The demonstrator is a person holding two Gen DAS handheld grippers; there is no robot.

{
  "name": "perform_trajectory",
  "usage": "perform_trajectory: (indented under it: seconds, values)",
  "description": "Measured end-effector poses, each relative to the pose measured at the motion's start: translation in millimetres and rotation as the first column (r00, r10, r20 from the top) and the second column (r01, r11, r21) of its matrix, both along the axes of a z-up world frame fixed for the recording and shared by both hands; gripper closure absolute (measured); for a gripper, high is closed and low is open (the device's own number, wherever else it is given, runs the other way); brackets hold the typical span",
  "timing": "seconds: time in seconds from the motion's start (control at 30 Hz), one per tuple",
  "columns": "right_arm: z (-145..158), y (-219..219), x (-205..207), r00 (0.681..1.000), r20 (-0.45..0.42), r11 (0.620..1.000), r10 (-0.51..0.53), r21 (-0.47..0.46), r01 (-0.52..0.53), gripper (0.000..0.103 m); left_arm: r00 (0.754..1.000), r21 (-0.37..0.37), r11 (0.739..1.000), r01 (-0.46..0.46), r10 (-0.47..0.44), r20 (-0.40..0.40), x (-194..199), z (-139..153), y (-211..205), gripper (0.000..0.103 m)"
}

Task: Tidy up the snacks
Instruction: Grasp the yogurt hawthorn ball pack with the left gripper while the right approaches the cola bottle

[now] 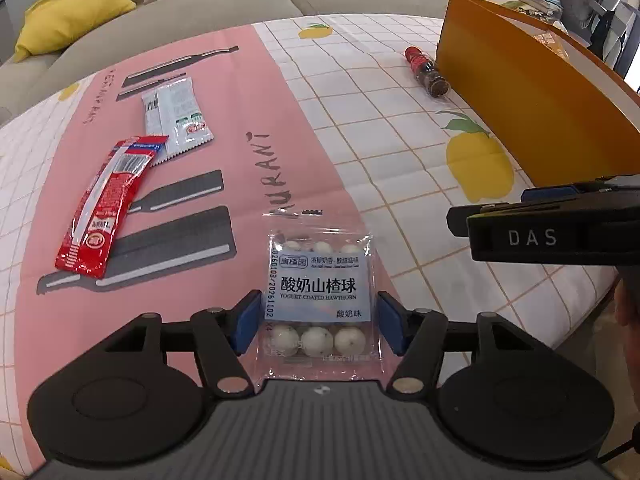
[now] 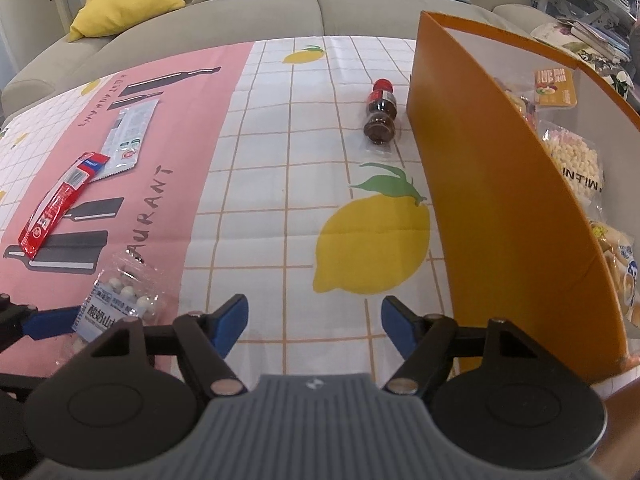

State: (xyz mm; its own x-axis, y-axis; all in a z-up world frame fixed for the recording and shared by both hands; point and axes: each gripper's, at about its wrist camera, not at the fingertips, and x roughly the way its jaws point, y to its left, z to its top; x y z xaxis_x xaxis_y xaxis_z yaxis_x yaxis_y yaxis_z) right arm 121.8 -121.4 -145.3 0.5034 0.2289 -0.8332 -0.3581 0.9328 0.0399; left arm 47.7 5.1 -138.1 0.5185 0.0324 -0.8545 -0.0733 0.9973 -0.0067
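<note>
tablecloth point(image 1: 360, 128): matt printed cloth, creased | hawthorn ball packet point(image 1: 318, 296): clear glossy plastic, paper-like label | red sachet point(image 1: 102, 208), lower left: shiny foil-like plastic | white sachet point(image 1: 176, 118): glossy plastic | bottle point(image 2: 380, 114): clear plastic | orange box point(image 2: 500, 184), right: smooth matt card | sofa point(image 2: 260, 12): matt cloth

Open tablecloth point(image 2: 280, 200) in the middle, orange box wall point(image 2: 480, 200) blocking the right, small bottle point(image 2: 380, 114) lying beside it, two packets point(image 1: 136, 164) left.

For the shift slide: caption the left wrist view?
Left gripper open astride hawthorn ball packet on the tablecloth.
</note>
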Motion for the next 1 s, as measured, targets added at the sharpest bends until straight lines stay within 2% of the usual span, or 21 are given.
perform_trajectory:
  seconds: [0.27,0.37,0.57,0.8,1.0]
  values:
    - [-3,3,3,1.0,0.0,1.0,0.008,0.001,-0.008,0.031,1.0,-0.014,1.0,-0.017,0.017,0.007,7,1,8,0.036]
    - [3,6,9,1.0,0.016,1.0,0.013,0.017,-0.013,0.031,0.999,-0.042,0.998,-0.044,0.044,-0.007,14,4,16,0.036]
    - [13,19,36,0.991,0.131,0.997,0.038,-0.064,-0.03,0.035,0.993,-0.074,0.991,-0.113,0.114,0.01,37,11,35,0.036]
    - [14,32,83,0.975,0.219,0.995,-0.031,-0.089,0.052,0.044,0.986,-0.101,0.982,-0.159,0.163,0.037,67,16,51,0.036]
    - [9,47,104,0.953,0.298,0.985,-0.046,-0.144,0.093,0.046,0.981,-0.119,0.976,-0.183,0.189,0.046,85,15,60,0.036]
